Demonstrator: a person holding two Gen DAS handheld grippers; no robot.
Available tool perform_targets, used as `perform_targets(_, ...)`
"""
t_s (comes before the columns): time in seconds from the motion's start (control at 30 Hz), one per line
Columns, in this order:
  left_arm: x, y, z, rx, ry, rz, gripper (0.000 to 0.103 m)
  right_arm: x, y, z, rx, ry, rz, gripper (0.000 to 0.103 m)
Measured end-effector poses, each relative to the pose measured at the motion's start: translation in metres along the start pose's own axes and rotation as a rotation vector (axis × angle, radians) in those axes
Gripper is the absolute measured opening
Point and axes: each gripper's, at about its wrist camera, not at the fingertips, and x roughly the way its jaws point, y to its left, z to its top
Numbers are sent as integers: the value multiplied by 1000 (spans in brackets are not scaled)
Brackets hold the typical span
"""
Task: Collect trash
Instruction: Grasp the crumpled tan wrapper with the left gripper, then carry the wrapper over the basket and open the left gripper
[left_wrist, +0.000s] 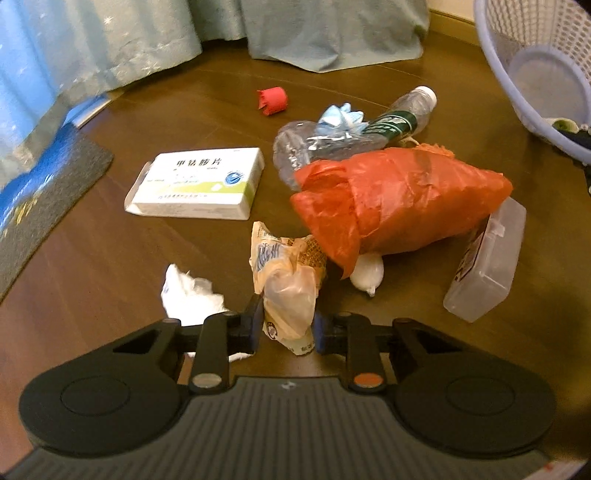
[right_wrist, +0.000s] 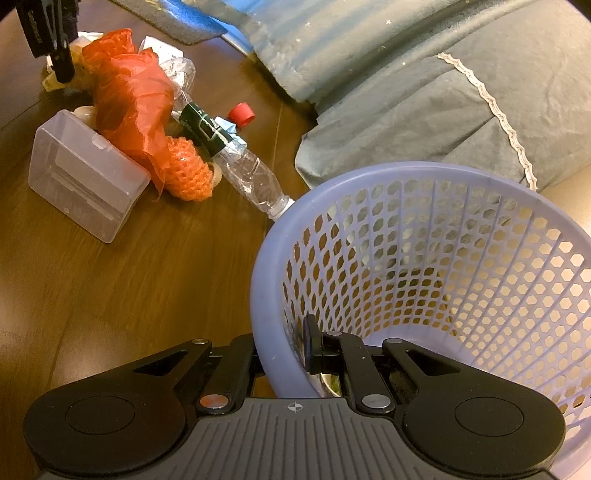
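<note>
A dark wood-plank floor carries everything. On it lie a white medicine box, a crumpled white tissue, a beige wrapper, an orange plastic bag resting partly on a clear plastic case, a crushed clear bottle and a red cap. A lilac mesh basket stands on the boards beside the bottle's neck. A grey mat covers the floor's left side, and curtain hems pool along its far edge.

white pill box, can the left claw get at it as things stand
Probably not right now: the left claw is shut on a crumpled wrapper. The white pill box itself lies uncovered on the floor just beyond, nothing on top of it.
</note>
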Motion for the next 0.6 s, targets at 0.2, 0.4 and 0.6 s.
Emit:
perform_targets(0.2,-22,12,1,-79,-30,20,21,0,-1,0,3,-1,0,4)
perform_targets(0.4,-56,14,29,-117,-137,0,21,0,-1,-1,2,-2,0,4)
perform_targets(0.6,-87,-15,68,-68,-244,-148,21,-1,-2,0,2,-1,1,4)
